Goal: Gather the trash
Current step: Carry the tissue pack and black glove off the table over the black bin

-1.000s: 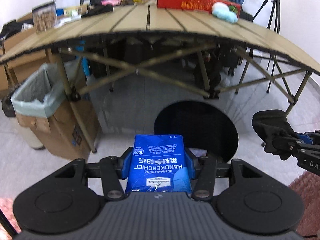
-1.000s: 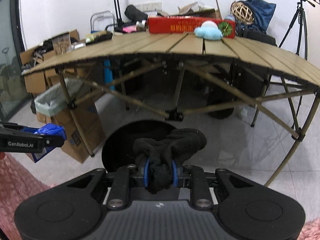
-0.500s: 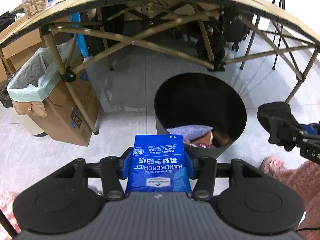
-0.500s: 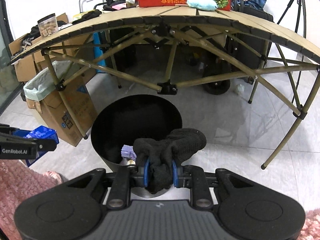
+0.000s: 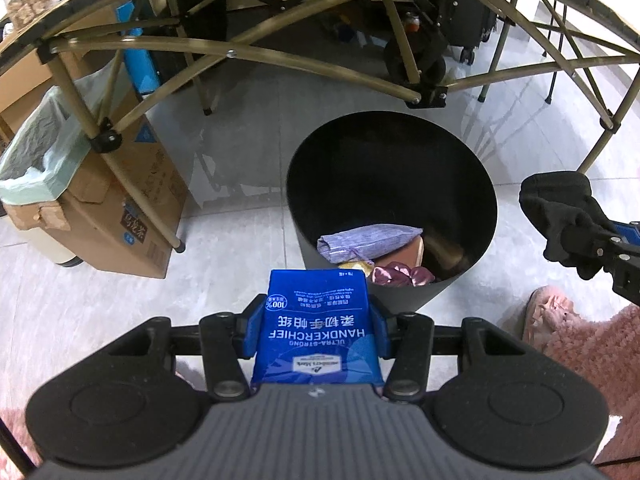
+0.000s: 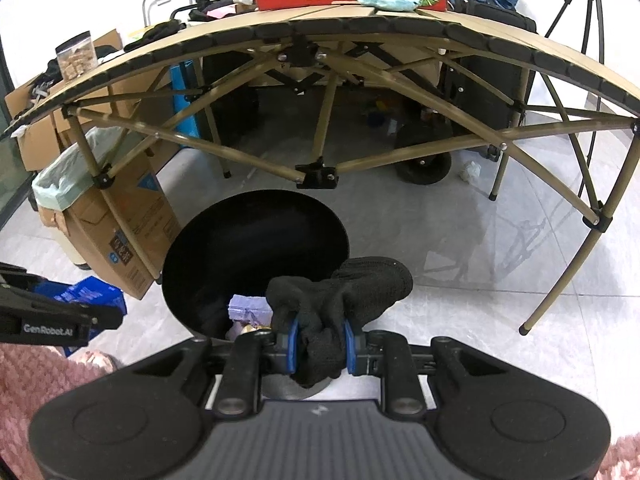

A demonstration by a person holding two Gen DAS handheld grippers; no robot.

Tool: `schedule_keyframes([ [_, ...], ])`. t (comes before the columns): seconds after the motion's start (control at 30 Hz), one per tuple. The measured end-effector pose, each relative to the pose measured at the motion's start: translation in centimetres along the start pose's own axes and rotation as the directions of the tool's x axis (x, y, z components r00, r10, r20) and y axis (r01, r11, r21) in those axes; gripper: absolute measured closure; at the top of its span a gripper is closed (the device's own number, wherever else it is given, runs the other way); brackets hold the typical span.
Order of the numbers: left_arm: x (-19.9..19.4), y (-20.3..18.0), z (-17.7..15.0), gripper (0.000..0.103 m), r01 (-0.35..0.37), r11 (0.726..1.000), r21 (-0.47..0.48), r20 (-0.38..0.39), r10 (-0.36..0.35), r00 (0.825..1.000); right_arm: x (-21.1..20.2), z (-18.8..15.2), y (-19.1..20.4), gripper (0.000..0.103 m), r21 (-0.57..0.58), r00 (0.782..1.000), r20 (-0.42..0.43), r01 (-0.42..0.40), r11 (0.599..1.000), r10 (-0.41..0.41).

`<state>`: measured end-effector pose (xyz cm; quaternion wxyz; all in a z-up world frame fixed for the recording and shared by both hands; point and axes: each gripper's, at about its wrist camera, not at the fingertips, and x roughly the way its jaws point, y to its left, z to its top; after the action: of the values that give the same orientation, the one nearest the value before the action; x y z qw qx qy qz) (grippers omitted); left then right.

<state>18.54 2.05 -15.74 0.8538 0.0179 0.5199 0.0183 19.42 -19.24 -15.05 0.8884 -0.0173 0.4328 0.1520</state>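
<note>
My left gripper [image 5: 318, 322] is shut on a blue handkerchief pack [image 5: 318, 328], held just short of the near rim of a round black bin [image 5: 394, 200]. The bin holds a purple pouch [image 5: 366, 240] and other scraps. My right gripper [image 6: 318, 342] is shut on a black knit glove [image 6: 340, 296], held over the bin's [image 6: 256, 256] near right rim. The glove also shows at the right in the left wrist view [image 5: 560, 216]. The blue pack shows at the left in the right wrist view [image 6: 80, 296].
A folding slatted table [image 6: 360, 28] stands beyond the bin, its leg braces [image 5: 424, 98] just above the far rim. A cardboard box with a green liner bag [image 5: 92, 196] sits left of the bin. Pink fluffy slippers [image 5: 576, 344] lie near right. A tripod [image 6: 588, 4] stands far right.
Both grippers have tilted down and moved closer to the bin, still holding the pack and the glove. The bin's inside and its contents now show.
</note>
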Motion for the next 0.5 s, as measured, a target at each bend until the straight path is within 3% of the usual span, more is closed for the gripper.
schedule_keyframes([
  [0.5,1.7,-2.7,3.3,0.051,0.036,0.998,0.043,0.000,-0.036,0.999,0.4,1.4,-1.2,0.082,0.028,0.999,0.033,0.036,0.999,-0.037],
])
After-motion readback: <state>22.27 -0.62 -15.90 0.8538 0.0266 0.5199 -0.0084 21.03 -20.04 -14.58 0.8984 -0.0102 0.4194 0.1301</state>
